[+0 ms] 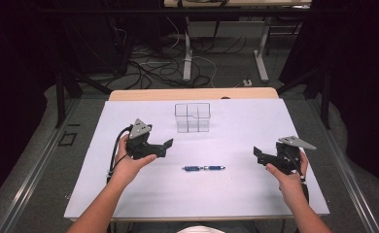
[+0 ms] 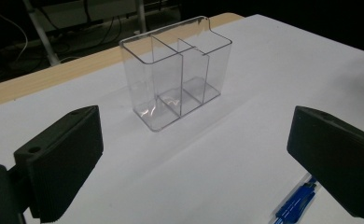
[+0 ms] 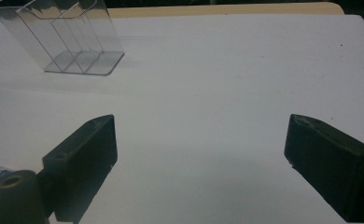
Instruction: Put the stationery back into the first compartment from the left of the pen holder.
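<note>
Both the left gripper [image 1: 164, 145] and right gripper [image 1: 258, 154] hover with jaws spread wide and empty, flanking the slim blue-and-silver pen [image 1: 203, 168] lying flat on the white table [image 1: 129, 194], apparently ready to lift it toward the clear plastic divided organizer [image 1: 193, 117] standing beyond.

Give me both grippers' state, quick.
Left gripper: open, holding nothing, aimed at the clear organizer.
Right gripper: open, holding nothing.
</note>
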Available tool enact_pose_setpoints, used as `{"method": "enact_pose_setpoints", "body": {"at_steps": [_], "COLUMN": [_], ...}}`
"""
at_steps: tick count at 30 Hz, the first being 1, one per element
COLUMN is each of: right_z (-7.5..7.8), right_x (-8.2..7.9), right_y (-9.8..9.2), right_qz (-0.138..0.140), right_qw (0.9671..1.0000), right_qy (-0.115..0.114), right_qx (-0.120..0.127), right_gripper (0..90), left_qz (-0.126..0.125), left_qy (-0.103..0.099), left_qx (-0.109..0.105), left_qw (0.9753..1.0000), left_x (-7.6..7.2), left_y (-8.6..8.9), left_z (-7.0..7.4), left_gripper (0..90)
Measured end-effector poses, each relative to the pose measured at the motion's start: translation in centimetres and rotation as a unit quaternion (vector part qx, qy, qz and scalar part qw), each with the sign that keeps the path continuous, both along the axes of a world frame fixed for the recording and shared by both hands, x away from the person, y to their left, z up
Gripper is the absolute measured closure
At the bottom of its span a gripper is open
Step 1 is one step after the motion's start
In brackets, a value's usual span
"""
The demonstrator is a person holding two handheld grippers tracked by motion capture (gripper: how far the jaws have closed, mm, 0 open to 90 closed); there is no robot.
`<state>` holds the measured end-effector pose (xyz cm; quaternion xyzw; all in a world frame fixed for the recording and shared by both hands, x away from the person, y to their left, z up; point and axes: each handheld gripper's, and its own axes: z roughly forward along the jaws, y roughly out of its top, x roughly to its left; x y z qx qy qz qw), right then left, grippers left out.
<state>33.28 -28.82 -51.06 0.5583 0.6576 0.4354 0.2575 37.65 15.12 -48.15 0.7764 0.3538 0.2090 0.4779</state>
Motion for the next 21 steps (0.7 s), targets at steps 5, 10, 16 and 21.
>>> {"method": "enact_pose_setpoints", "body": {"at_steps": [5,10,16,21], "right_z": [0.0,0.0,0.0,0.0], "right_x": [0.0,0.0,-0.1,-0.1], "right_y": [0.1,0.0,0.0,0.0], "right_qz": [0.002,0.001,0.001,0.001], "right_qw": [1.0,1.0,1.0,1.0], "right_qy": [-0.001,0.0,-0.002,-0.002], "right_qx": [-0.003,-0.003,-0.003,-0.004], "right_gripper": [9.2,9.4,9.6,9.8], "left_qz": [-0.005,-0.017,-0.039,-0.059], "left_qy": [-0.009,-0.017,-0.037,-0.043], "left_qx": [0.017,0.044,0.08,0.102], "left_qw": [0.9998,0.9987,0.9954,0.9921], "left_x": [-0.4,-0.7,-1.1,-1.3], "left_y": [-0.7,-1.3,-2.1,-2.8], "left_z": [0.0,-0.2,-0.3,-0.6], "left_gripper": [5.7,9.7,15.6,16.1]}}
